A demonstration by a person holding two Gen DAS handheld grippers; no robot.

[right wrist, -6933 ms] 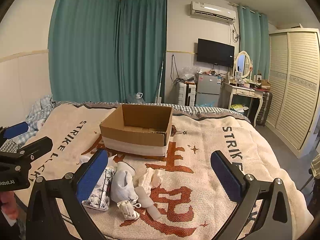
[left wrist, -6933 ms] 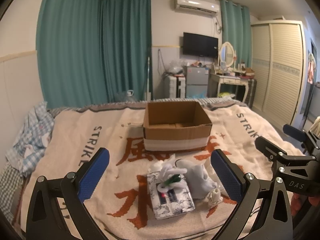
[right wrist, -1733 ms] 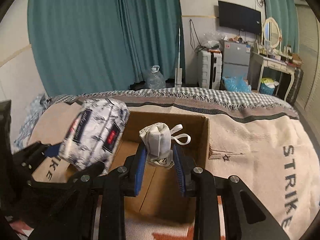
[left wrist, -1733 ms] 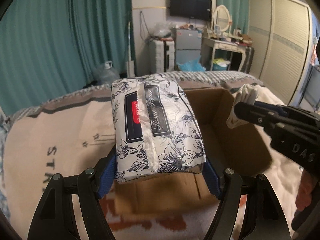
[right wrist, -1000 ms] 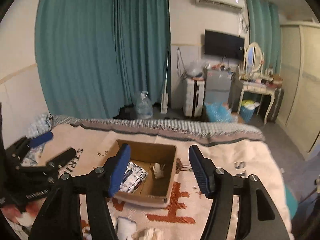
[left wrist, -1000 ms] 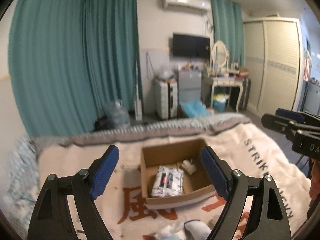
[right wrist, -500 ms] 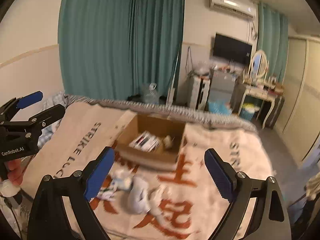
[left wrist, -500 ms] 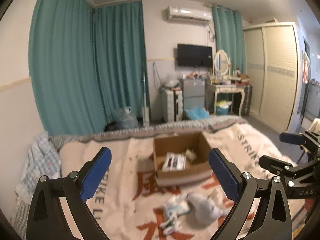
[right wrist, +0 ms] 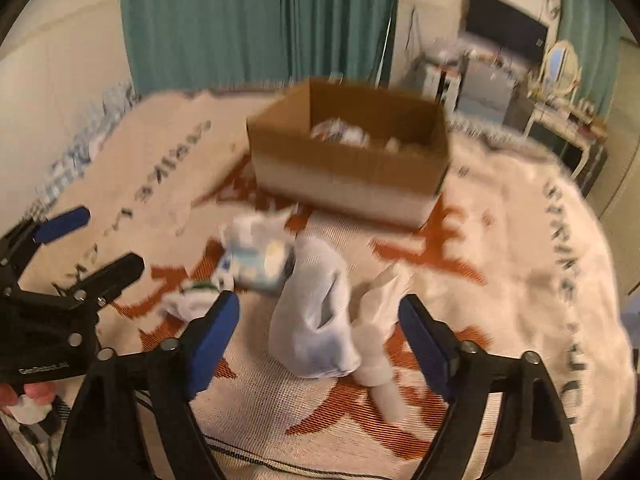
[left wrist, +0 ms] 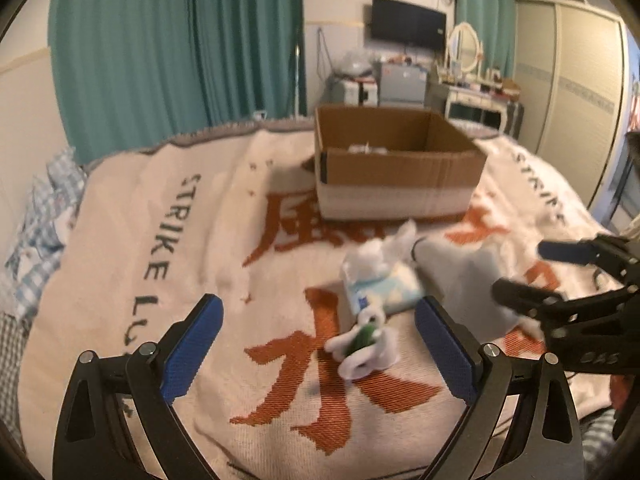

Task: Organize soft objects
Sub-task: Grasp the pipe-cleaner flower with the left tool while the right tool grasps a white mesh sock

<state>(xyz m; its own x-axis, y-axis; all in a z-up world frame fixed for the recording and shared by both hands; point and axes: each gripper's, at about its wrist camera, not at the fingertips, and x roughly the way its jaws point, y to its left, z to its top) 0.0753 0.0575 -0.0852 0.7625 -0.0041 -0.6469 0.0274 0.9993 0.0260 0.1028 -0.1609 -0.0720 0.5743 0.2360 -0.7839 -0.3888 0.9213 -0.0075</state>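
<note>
The left tool (left wrist: 318,340) was wide and empty. The right tool (right wrist: 318,338) had just been closing a little, empty, above socks (right wrist: 316,312) on the bed (right wrist: 500,240) near the box (right wrist: 348,172).

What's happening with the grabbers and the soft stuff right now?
Left gripper open, empty; right gripper open, fingers just closing in, empty. Socks and tissue pack loose on blanket. Cardboard box partly filled. Nothing blocking.

The blanket (left wrist: 192,216) is showing cream with big rust-orange characters and dark lettering, and the cardboard box (left wrist: 396,176) is looking plain brown with a pale band along its base. Teal curtains (left wrist: 180,40) are hanging behind, and both grippers' pads (right wrist: 212,334) are wearing bright blue.
</note>
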